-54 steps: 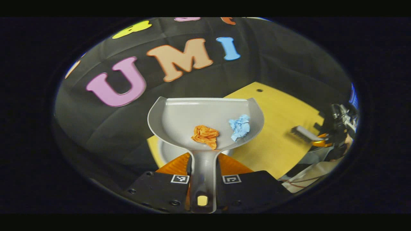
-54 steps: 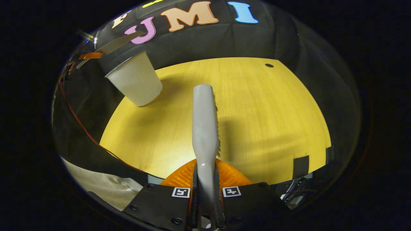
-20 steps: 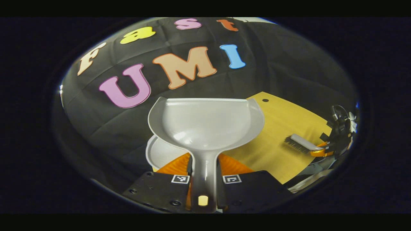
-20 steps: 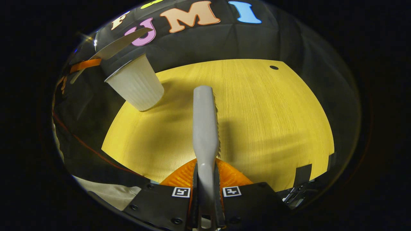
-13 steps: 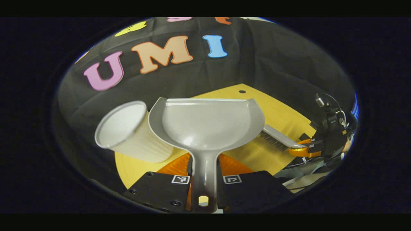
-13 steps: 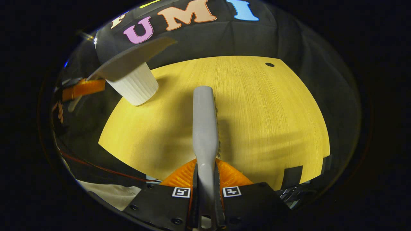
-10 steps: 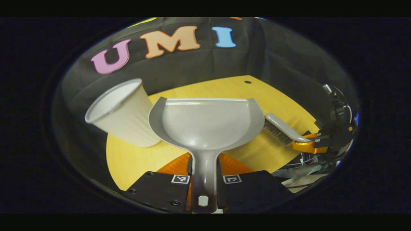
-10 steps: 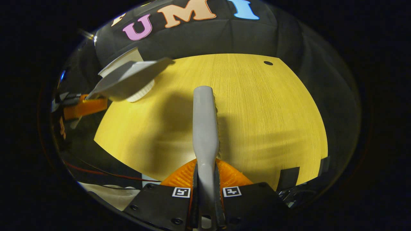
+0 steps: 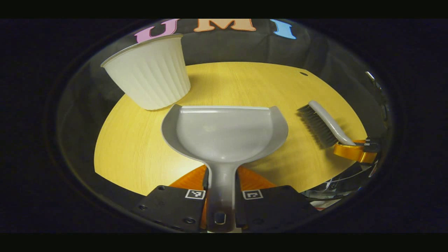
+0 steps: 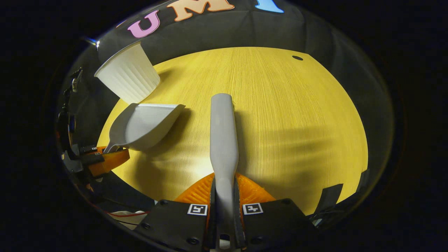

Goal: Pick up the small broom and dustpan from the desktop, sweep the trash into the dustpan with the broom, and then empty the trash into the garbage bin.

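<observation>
The grey dustpan is empty, and my left gripper is shut on its handle. It hangs low over the wooden table, just in front of the white ribbed garbage bin. In the right gripper view the dustpan sits at the left with the left gripper behind it and the bin beyond. My right gripper is shut on the grey broom, which points out over the table. In the left gripper view the broom is to the right of the dustpan, bristles down, held by the right gripper.
A small dark hole marks the table's far right part. The bin stands upright near the table's far left edge. Black tape patches lie at the near right edge. A red cable runs below the table's near edge.
The orange and blue paper wads left the dustpan. My left gripper then swung the empty pan away from above the bin and down toward the table. The broom stayed held, nearly still.
</observation>
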The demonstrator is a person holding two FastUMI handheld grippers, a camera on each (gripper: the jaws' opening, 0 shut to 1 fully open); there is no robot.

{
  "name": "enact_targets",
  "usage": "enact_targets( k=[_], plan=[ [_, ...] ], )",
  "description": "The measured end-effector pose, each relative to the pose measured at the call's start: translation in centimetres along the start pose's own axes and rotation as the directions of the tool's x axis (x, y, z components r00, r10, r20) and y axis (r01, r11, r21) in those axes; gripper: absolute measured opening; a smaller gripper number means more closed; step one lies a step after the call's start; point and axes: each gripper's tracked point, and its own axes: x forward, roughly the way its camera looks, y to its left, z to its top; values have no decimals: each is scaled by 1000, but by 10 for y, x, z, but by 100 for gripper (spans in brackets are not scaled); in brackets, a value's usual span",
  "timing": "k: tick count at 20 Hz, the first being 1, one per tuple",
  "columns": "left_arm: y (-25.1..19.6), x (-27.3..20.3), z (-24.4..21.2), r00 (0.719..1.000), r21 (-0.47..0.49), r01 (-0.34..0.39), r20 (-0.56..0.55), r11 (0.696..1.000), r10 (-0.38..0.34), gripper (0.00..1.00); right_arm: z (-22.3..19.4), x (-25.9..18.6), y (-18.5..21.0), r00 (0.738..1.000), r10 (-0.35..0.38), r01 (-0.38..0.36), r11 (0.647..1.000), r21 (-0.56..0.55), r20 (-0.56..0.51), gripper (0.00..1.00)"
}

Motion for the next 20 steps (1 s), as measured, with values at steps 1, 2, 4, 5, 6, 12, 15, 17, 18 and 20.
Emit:
enact_targets(
  k=[1, 2, 4, 5, 6, 12, 15, 17, 18, 20],
  plan=[
    [-2, 2, -2, 1000, -15, 6, 0, 1000, -6, 25, -2, 3, 4, 1000, -2, 2, 1000, 1, -7, 22],
    [-4, 2, -3, 1000, -26, 19, -8, 999, -19, 25, -5, 4, 6, 1000, 2, -2, 1000, 4, -17, 23],
    [-1, -1, -5, 1000, -34, 28, -13, 999, -28, 26, -2, 9, 4, 1000, 22, -22, 1000, 18, -10, 23],
    [-1, 1, -7, 1000, -28, 25, -12, 999, -25, 27, -4, 7, 3, 1000, 21, -21, 1000, 20, -9, 25],
    [-1, 2, -8, 1000, -23, 27, -15, 999, -27, 27, -4, 8, 4, 1000, 22, -21, 999, 23, -10, 26],
    [-7, -4, -3, 999, -27, 55, 2, 998, -55, 49, -7, 10, 10, 998, 65, -65, 996, 55, -10, 45],
    [-8, -18, 5, 998, -17, 49, 47, 999, -48, 85, -4, 7, 17, 995, 99, -99, 991, 85, 4, 58],
    [-8, -31, 15, 994, -9, 48, 94, 999, -47, 84, 1, -9, 21, 991, 125, -129, 986, 104, 41, 84],
    [-10, -40, 22, 990, -4, 56, 131, 998, -55, 83, 6, -19, 21, 989, 135, -142, 983, 119, 64, 81],
    [-10, -68, 46, 965, 6, 60, 256, 998, -59, 88, 24, -48, 25, 975, 144, -172, 971, 164, 169, 77]
  ],
)
